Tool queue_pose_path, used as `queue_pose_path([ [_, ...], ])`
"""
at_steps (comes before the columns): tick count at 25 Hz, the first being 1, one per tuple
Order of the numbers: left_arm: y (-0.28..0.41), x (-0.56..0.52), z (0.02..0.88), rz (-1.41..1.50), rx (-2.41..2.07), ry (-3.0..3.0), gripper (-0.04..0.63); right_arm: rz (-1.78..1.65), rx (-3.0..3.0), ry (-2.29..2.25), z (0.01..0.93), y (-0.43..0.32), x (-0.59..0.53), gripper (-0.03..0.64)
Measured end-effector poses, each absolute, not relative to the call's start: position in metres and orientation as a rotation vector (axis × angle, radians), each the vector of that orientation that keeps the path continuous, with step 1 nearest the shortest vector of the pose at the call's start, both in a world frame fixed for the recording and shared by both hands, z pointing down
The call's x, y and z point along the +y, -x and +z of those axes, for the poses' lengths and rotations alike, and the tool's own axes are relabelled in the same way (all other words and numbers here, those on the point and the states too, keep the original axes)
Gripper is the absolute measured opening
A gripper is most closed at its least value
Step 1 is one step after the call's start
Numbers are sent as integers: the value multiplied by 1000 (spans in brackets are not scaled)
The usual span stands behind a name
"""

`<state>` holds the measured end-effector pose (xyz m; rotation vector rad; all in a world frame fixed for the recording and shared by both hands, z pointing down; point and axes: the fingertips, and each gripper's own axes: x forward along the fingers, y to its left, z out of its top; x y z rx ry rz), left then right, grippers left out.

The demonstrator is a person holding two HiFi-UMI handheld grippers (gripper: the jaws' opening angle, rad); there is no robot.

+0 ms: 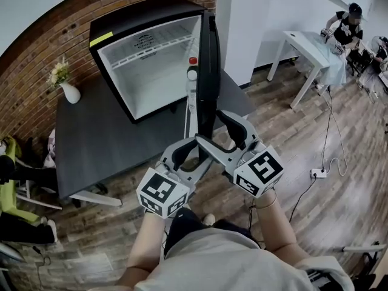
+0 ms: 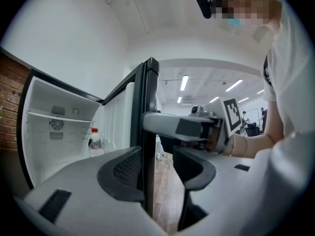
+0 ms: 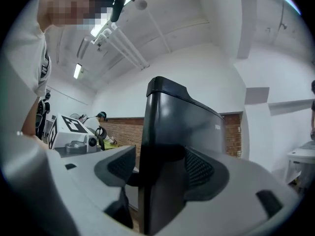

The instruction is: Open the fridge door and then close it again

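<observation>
Open fridge door (image 1: 208, 71) with bottle (image 1: 192, 85)

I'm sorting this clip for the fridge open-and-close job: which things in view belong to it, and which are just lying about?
Job: black mini fridge; its open black door; left gripper and right gripper, both open, straddling the door's edge.
Lying about: clear red-capped bottle in the door shelf; white vase of flowers; white power strip on the floor; white table.

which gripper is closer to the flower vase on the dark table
Left. The left gripper reaches the open fridge door from the side facing the vase; the right gripper from the far side.
</observation>
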<state>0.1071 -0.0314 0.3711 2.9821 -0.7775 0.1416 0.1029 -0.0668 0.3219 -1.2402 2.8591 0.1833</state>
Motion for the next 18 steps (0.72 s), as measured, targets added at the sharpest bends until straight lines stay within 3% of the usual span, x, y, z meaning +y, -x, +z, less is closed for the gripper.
queue_pose_path([
  [10,-157,-17,382,199,-614,-3013,196,229,2780,1512,327,-157,-63,288],
  [18,-164,-31,382,189,-684,-2965,169,181,2666,1657,329,-213,-55,190],
])
